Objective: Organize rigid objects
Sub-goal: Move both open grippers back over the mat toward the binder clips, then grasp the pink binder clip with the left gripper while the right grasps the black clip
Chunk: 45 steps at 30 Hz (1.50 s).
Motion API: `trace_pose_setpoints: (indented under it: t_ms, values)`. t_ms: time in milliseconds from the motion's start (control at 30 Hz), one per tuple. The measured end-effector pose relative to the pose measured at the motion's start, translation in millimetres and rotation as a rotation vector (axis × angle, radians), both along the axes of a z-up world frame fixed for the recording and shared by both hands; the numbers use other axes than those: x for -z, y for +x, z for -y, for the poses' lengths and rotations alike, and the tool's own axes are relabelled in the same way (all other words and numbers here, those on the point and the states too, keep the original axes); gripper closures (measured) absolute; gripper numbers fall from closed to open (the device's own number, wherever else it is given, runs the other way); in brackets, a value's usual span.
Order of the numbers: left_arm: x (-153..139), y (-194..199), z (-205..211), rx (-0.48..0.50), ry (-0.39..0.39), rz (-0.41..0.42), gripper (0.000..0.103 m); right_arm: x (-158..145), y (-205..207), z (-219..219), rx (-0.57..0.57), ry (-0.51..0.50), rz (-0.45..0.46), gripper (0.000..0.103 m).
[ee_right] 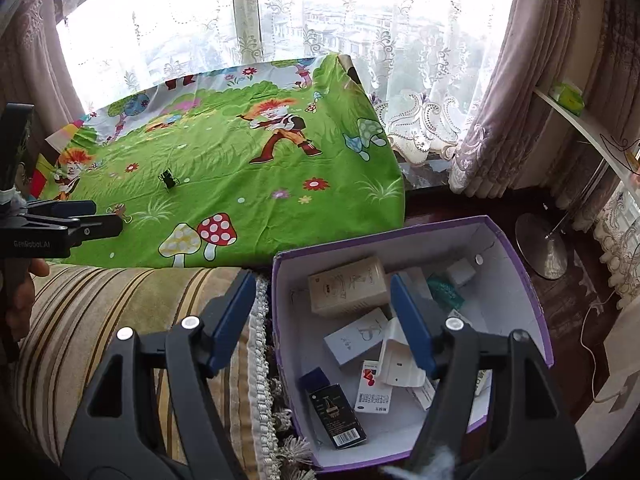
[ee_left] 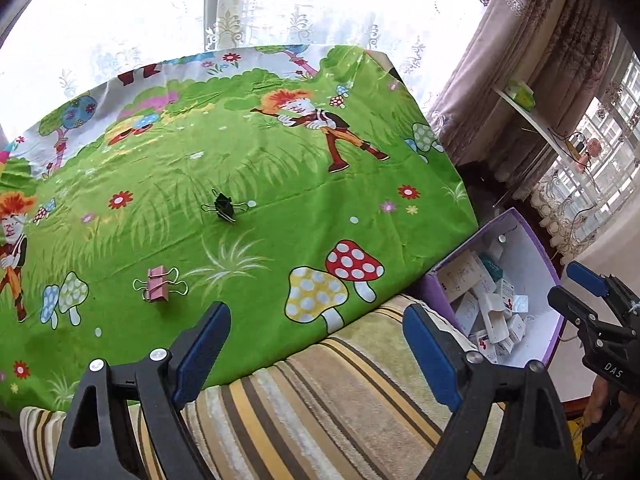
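The left gripper (ee_left: 316,344) has its fingers spread with nothing between them. Beyond its left finger a pink binder clip (ee_left: 159,289) lies on the green cartoon cloth (ee_left: 280,184), and farther off stands a black binder clip (ee_left: 224,207). The right gripper (ee_right: 324,320) is also spread and empty, its right finger over the purple box (ee_right: 516,280), where small cartons (ee_right: 346,286) lie jumbled.

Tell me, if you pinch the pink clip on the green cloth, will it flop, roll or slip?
The pink clip looks like folded metal with wire loops, so it is probably stiff and light. It lies flat on the green cloth, so rolling seems unlikely. It is small and smooth, so it might skid or slip from wide fingers.
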<state>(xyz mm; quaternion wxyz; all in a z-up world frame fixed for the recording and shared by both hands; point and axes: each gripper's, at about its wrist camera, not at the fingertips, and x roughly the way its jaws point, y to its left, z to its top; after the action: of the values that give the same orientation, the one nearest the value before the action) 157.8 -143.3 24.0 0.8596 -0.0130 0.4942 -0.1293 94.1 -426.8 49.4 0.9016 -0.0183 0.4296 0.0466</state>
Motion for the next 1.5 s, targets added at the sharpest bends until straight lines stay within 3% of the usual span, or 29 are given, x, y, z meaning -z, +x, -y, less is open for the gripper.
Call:
trace_pose_setpoints:
  t_ms: [67,133,300,467,667,700,733,833,867,900,1100,1267,1367,1433,1500]
  values:
    - [6.5,20.0,-39.1,-0.087,0.003,-0.018,0.028,-2.3,17.5,-20.4,-0.055,0.011,0.003,0.029]
    - [16.8,36.0,-72.4,-0.149,-0.022,-0.057,0.032,-1.8,36.4,-40.5,-0.092,0.011,-0.007,0.029]
    - [45.6,57.1,-119.1,-0.228,-0.108,-0.153,0.032,5.6,84.0,-86.0,-0.178,0.026,-0.048,0.029]
    - [68.1,67.6,-121.7,-0.227,-0.094,-0.206,0.032,17.3,121.4,-130.5,-0.256,0.022,-0.081,0.029]
    - [78.3,73.8,-108.6,-0.179,-0.047,-0.204,0.034,41.4,151.3,-175.8,-0.345,-0.027,-0.117,0.029]
    - [79.8,74.5,-107.0,-0.169,-0.032,-0.202,0.037,46.6,155.4,-181.7,-0.353,-0.037,-0.122,0.029]
    - [81.9,76.2,-106.1,-0.162,-0.025,-0.203,0.048,51.8,159.7,-187.5,-0.361,-0.043,-0.127,0.029]
    - [83.2,76.7,-104.0,-0.149,0.003,-0.178,0.052,66.2,168.9,-202.4,-0.392,-0.059,-0.133,0.029]
    - [83.8,77.7,-103.1,-0.147,0.004,-0.174,0.064,70.4,171.2,-207.3,-0.405,-0.068,-0.135,0.029]
    - [83.8,76.9,-104.0,-0.146,-0.004,-0.171,0.068,74.6,173.8,-212.6,-0.42,-0.079,-0.136,0.029]
    - [80.0,72.5,-116.0,-0.173,-0.067,-0.151,0.07,91.8,184.5,-242.5,-0.501,-0.131,-0.118,0.03]
    - [73.1,65.3,-127.7,-0.215,-0.1,-0.121,0.072,106.1,196.2,-259.6,-0.53,-0.143,-0.141,0.045]
    - [72.9,63.9,-130.2,-0.222,-0.111,-0.117,0.072,113.3,203.7,-265.6,-0.535,-0.136,-0.161,0.061]
    - [71.2,60.0,-134.0,-0.224,-0.117,-0.115,0.072,116.2,205.2,-266.0,-0.532,-0.126,-0.175,0.08]
    - [70.2,59.8,-132.6,-0.224,-0.118,-0.111,0.072,116.4,204.0,-263.8,-0.528,-0.114,-0.177,0.08]
